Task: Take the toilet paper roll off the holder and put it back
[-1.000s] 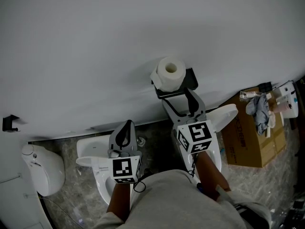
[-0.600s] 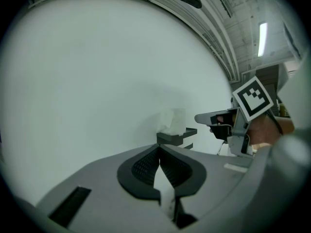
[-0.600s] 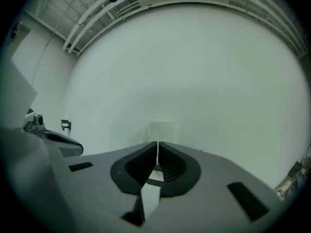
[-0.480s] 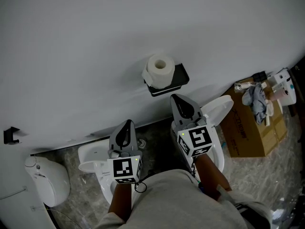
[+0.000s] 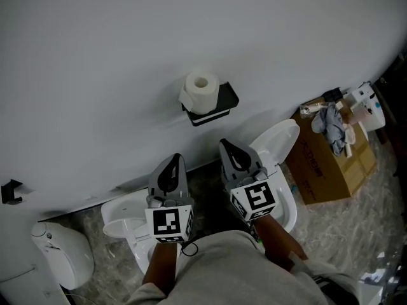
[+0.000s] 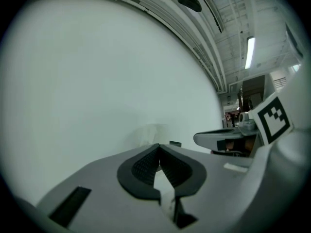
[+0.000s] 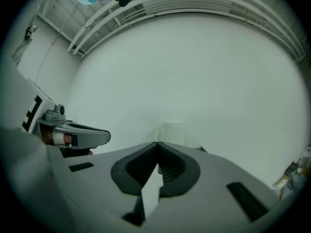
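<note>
Roll: white toilet paper roll (image 5: 201, 91) stands on end on the black wall holder (image 5: 226, 99), twelve o'clock from me.
Right gripper (image 5: 225, 146): my jaws pressed together, empty, six o'clock of roll, well clear.
Left gripper (image 5: 175, 161): closed, empty, seven o'clock; probably spare.

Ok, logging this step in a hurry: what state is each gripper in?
Left gripper: jaws shut, holding nothing.
Right gripper: jaws shut, holding nothing.
</note>
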A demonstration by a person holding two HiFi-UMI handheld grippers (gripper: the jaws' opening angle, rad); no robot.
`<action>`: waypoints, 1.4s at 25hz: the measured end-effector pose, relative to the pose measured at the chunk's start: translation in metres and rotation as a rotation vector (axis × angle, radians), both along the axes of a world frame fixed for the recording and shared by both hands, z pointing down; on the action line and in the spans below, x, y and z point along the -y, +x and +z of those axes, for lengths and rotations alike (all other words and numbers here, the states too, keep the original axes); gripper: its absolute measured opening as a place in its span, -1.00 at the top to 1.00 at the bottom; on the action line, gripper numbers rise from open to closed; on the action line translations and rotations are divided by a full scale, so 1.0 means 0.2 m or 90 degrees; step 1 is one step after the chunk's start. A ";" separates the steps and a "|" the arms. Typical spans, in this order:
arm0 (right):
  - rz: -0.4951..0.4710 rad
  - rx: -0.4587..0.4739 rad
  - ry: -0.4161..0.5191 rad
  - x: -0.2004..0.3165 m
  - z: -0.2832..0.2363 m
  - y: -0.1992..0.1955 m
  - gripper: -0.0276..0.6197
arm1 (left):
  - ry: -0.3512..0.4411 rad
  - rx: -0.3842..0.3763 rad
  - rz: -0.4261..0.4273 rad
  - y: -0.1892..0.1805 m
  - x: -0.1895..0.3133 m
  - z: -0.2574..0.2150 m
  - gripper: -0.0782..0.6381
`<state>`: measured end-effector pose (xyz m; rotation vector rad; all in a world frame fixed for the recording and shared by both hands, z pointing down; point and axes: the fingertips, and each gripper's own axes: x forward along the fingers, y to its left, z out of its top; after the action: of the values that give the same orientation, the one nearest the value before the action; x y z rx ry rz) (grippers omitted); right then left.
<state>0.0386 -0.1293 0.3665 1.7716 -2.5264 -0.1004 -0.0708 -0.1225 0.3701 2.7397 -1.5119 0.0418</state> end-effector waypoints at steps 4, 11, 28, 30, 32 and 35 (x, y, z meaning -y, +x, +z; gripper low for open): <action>0.041 -0.001 0.019 -0.15 -0.04 0.07 0.91 | -0.003 0.000 0.004 -0.04 -0.09 0.02 0.75; 0.083 0.007 0.026 -0.32 -0.11 0.15 0.91 | 0.005 -0.008 -0.006 -0.12 -0.18 -0.01 0.75; 0.069 -0.002 0.069 -0.39 -0.33 0.34 0.91 | 0.050 -0.018 -0.018 0.05 -0.22 -0.21 0.75; 0.063 -0.003 0.073 -0.38 -0.34 0.37 0.91 | 0.055 -0.015 -0.024 0.07 -0.22 -0.23 0.75; 0.058 -0.007 0.078 -0.38 -0.36 0.39 0.91 | 0.058 -0.012 -0.032 0.09 -0.23 -0.24 0.75; 0.049 -0.003 0.081 -0.37 -0.37 0.43 0.91 | 0.058 -0.009 -0.043 0.12 -0.23 -0.25 0.75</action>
<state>0.1239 -0.0560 0.2932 1.9085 -2.4962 -0.2677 -0.0473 -0.0760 0.3199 2.7490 -1.6407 -0.0488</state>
